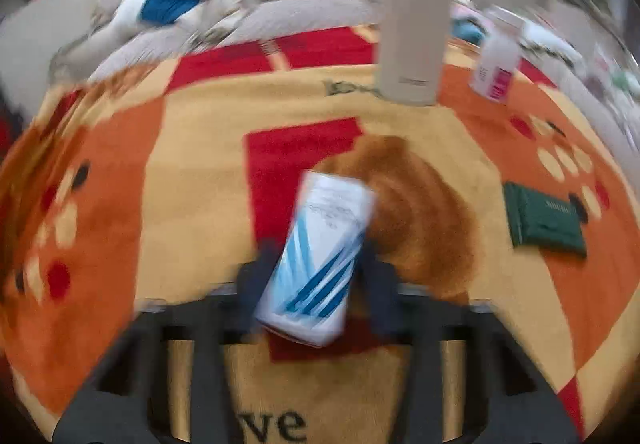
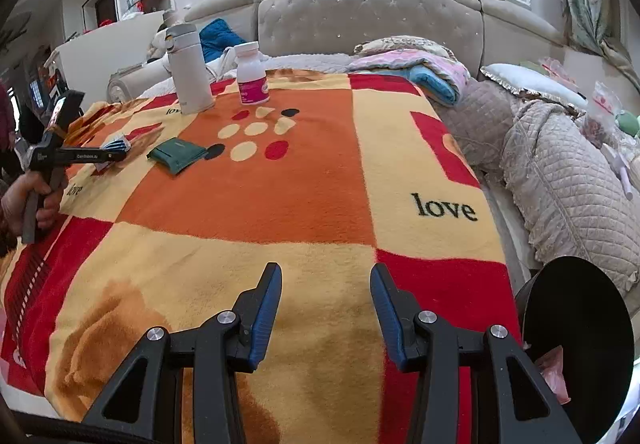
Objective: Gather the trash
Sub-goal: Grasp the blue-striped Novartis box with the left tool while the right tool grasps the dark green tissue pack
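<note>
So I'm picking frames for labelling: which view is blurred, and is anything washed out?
Left wrist view: smeared all over, the white-and-blue striped box between the left gripper soft-edged. Right wrist view: sharp, the print on the orange, red and cream blanket crisp, the upper wall bright; fisheye bends both.

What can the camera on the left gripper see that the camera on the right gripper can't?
Only the left view shows the left gripper's fingers around the blue-striped white box. Only the right view shows the open right gripper, the black bin and the headboard. Both show the blanket, green pouch, white flask and pill bottle.
</note>
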A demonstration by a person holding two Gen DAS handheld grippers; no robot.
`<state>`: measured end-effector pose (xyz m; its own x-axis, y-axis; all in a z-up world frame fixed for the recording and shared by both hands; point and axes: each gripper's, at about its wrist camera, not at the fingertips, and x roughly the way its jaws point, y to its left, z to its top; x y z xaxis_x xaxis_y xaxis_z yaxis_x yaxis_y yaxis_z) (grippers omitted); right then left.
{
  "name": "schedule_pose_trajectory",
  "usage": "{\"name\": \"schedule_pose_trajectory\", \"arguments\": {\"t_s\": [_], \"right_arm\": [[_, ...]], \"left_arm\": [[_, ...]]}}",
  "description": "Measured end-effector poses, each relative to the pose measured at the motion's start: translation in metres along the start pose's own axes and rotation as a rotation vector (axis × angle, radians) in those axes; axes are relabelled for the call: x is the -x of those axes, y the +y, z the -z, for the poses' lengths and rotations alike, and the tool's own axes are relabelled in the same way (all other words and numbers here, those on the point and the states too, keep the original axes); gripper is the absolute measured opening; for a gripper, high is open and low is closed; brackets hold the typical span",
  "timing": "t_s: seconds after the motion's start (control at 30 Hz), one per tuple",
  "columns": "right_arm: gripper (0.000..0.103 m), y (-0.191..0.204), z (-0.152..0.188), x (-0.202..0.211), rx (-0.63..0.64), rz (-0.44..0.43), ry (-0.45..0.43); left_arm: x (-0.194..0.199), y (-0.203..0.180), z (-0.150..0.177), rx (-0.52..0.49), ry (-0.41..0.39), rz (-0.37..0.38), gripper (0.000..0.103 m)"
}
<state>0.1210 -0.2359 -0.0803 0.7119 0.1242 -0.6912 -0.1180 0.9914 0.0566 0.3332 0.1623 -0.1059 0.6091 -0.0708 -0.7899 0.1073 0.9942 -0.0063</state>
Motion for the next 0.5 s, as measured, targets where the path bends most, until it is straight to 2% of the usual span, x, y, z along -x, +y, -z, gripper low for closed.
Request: {"name": "schedule_pose_trajectory", "arguments": {"t_s": [0.1, 0.2, 0.23, 0.3, 0.43, 0.5], "right_arm": [[0.044, 0.002, -0.001, 0.001, 0.006, 0.018, -0.009], [0.044, 0.01, -0.005, 0.001, 0.031, 0.027, -0.025], [0.044, 0.014, -0.01, -0.002, 0.028, 0.001, -0.019], [0.044, 0.034, -0.028, -0.013, 0.059, -0.103, -0.002], [0.044, 0.087, -0.069, -0.043, 0.178, -0.175, -0.009], [0.052, 0.108, -0.092, -0.065, 0.204, -0.239, 0.001]], "left_arm": [[0.027, -0.003, 0.017, 0.062, -0.026, -0.01, 0.026], [0.062, -0.02, 0.048, 0.056, -0.032, -0.019, 0.026], [0.07, -0.024, 0.055, 0.062, -0.027, -0.006, 0.026], [0.088, -0.037, 0.083, 0.075, -0.02, 0.013, 0.026], [0.093, -0.059, 0.113, 0.05, -0.027, 0.034, 0.026], [0.09, -0.062, 0.12, 0.041, -0.053, 0.037, 0.026]]}}
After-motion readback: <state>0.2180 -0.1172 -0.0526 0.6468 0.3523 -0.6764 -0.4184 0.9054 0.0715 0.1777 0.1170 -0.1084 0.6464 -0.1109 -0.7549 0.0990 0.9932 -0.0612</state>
